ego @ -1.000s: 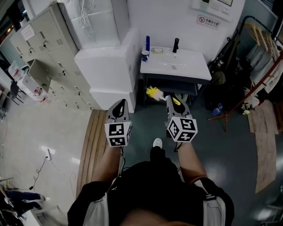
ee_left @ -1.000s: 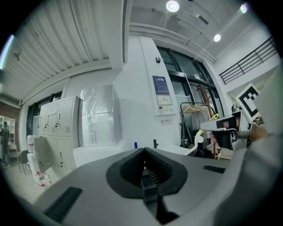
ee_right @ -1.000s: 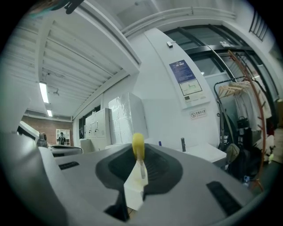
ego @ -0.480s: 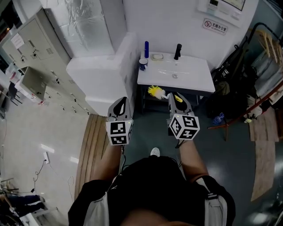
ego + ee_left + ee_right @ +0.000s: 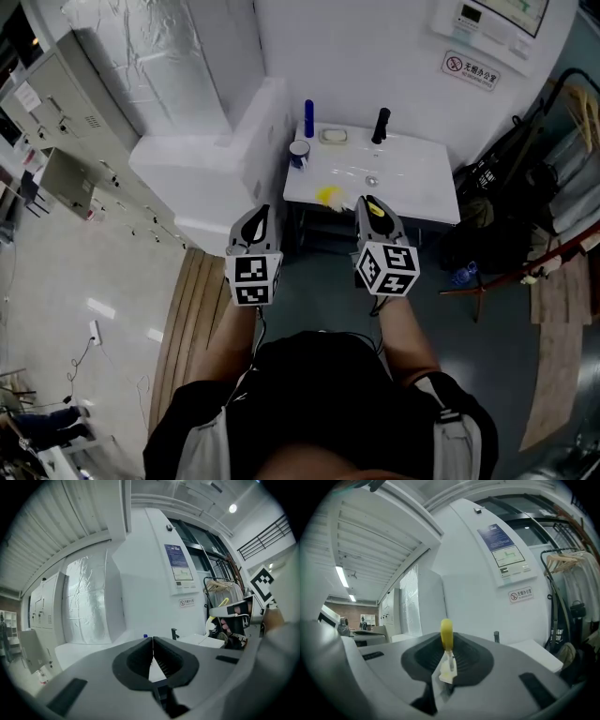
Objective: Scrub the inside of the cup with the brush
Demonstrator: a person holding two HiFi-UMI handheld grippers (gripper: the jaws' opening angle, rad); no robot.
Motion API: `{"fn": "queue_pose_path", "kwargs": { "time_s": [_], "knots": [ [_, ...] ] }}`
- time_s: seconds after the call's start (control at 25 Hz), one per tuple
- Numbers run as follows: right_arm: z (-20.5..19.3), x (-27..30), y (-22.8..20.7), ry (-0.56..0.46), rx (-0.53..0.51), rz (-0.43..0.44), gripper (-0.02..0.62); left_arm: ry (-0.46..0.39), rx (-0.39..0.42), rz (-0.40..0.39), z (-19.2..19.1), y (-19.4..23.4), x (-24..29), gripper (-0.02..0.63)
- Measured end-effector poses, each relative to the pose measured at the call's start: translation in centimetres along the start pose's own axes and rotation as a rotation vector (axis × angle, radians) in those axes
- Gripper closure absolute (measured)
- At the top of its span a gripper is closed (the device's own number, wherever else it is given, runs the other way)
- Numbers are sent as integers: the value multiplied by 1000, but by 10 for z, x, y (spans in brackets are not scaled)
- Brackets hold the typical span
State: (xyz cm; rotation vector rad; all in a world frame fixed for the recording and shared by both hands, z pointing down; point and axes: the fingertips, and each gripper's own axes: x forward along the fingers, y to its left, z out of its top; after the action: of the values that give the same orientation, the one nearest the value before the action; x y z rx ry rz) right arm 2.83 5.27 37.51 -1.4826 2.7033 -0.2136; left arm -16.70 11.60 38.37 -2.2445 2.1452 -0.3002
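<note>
At sink point(image 5: 412, 192) front edge | left tongs point(image 5: 152, 643) clenched, empty | right tongs point(image 5: 448, 654) grasping brush point(image 5: 446, 633) | cup point(image 5: 299, 153) back-left

Light: bright, even; ceiling strip lamp point(image 5: 341, 576) glowing
Glare: pale patches on floor point(image 5: 101, 307)
Edges: fisheye bending; black corners in gripper views

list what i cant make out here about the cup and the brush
1. The cup and its inside: too small in the head view. The left gripper and right gripper block it in their own views.
2. The brush: in the head view the right gripper covers its handle. The right gripper view shows it end-on, so its length is lost.
</note>
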Motion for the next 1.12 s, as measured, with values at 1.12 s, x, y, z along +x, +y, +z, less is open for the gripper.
{"fn": "queue_pose_path", "kwargs": {
  "time_s": [1.12],
  "knots": [
    [-19,149,-80,95,0,-58,540,170,-77,-253,-93,-5,211,590]
  ]
}}
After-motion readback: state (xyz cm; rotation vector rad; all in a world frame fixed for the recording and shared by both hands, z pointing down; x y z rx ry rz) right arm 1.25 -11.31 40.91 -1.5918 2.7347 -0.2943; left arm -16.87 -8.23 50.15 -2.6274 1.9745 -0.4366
